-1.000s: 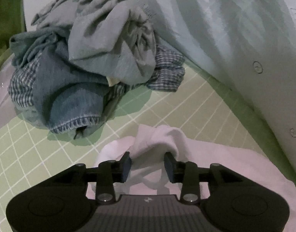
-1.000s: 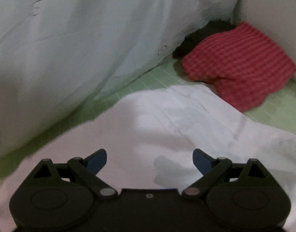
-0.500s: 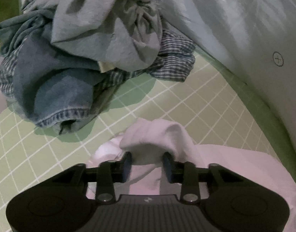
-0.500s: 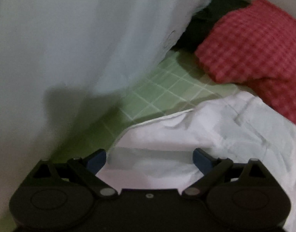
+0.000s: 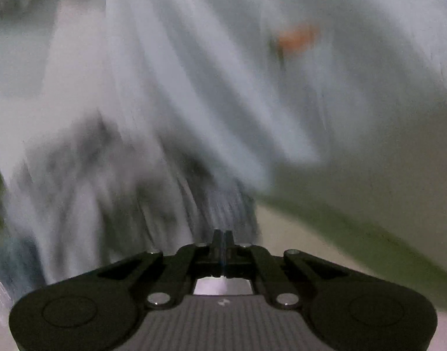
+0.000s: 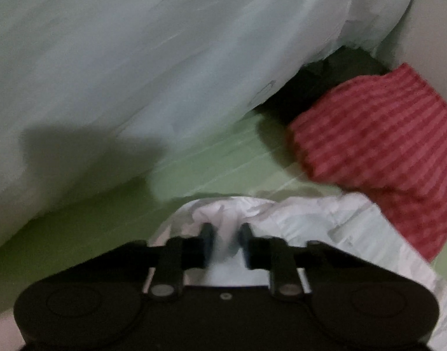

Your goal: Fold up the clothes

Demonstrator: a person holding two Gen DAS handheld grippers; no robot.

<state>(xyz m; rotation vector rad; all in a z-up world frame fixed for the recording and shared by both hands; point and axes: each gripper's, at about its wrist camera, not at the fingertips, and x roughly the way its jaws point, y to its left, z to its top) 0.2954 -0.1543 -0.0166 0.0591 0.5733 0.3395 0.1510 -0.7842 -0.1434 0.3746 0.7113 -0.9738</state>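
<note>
The white garment [image 6: 325, 222] lies on the green checked sheet [image 6: 211, 163]. My right gripper [image 6: 224, 241] is closing on a bunched fold of it, with cloth filling the gap between the jaws. My left gripper [image 5: 222, 238] has its jaws pressed together; a sliver of white cloth [image 5: 220, 286] shows just behind them. The left wrist view is heavily motion-blurred, so what lies in front is unclear.
A pale bedsheet or quilt [image 6: 121, 58] rises behind, with an orange carrot print [image 5: 295, 38] on it. A red checked garment [image 6: 378, 137] lies at the right on a dark one [image 6: 331, 76]. A blurred grey clothes pile [image 5: 106, 175] is at the left.
My left gripper shut on the white cloth and swung quickly, blurring its view. My right gripper went from wide open to nearly closed on a fold of the white garment.
</note>
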